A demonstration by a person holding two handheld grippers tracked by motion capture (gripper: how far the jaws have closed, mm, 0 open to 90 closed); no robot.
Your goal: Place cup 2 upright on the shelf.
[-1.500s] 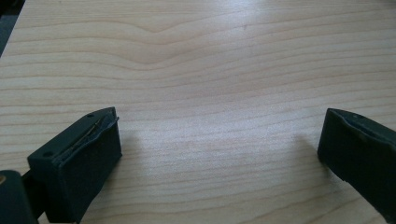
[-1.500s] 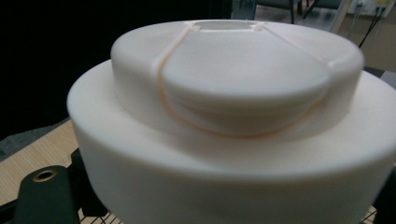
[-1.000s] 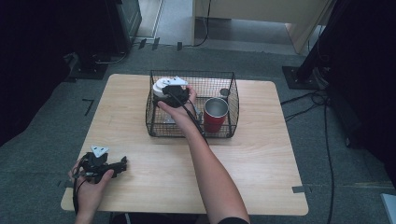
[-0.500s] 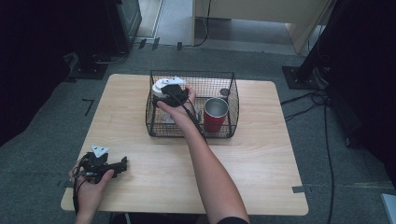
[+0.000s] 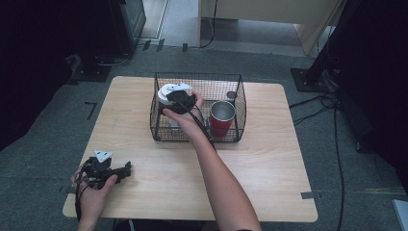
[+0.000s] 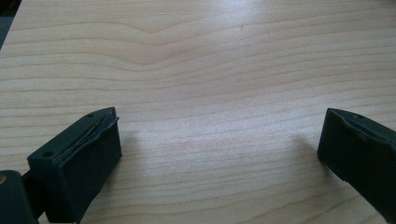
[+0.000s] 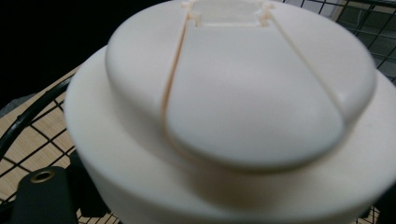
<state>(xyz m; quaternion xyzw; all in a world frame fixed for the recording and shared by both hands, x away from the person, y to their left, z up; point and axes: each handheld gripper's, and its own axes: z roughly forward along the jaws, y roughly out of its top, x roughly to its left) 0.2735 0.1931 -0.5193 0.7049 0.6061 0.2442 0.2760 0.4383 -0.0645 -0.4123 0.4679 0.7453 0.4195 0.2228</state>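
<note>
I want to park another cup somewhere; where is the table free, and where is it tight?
Bare wood lies right of the wire basket and along the near edge, between the left gripper and the forearm. The basket is crowded: white container, right gripper, red cup.

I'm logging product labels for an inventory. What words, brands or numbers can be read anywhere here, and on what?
None can be read: the white container, the red cup, the wire basket and the table show no legible text.
</note>
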